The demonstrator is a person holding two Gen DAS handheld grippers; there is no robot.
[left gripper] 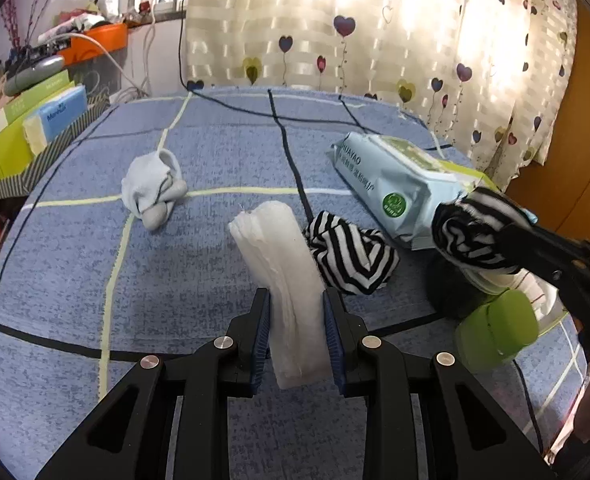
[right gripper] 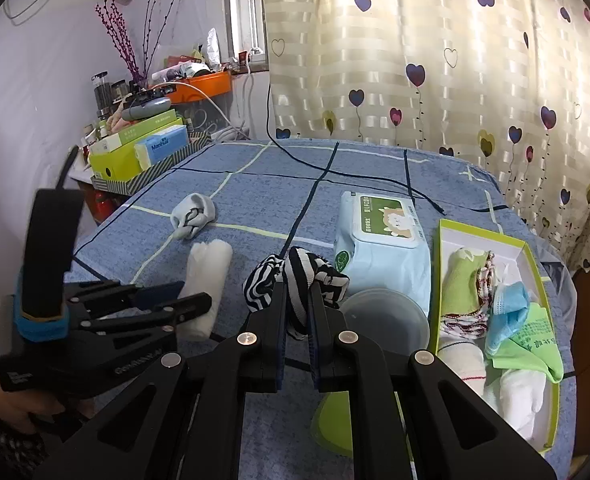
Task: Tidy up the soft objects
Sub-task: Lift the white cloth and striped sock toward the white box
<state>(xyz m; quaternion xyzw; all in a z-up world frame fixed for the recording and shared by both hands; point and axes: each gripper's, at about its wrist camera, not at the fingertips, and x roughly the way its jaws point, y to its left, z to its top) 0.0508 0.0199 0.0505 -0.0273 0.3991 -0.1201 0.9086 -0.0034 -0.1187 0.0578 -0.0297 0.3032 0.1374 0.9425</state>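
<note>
My left gripper (left gripper: 297,312) is shut on a white folded cloth roll (left gripper: 283,264), which stands up between the blue pads above the blue bed cover (left gripper: 215,140). From the right wrist view the same left gripper (right gripper: 197,296) grips that white roll (right gripper: 209,276). My right gripper (right gripper: 297,296) is shut on a black-and-white striped sock (right gripper: 299,280) that hangs between its fingers. In the left wrist view the right gripper (left gripper: 499,236) holds the striped sock (left gripper: 467,236) at the right. A second striped sock bundle (left gripper: 351,256) lies on the bed. A grey-white sock bundle (left gripper: 153,188) lies farther left.
A pale blue wet-wipes pack (right gripper: 383,240) lies right of centre. Beside it a green-rimmed box (right gripper: 483,233) holds several socks and cloths. A clear plastic tub (right gripper: 387,316) and a green lid (right gripper: 331,432) sit near my right gripper. Boxes in a striped tray (right gripper: 155,172) stand left of the bed.
</note>
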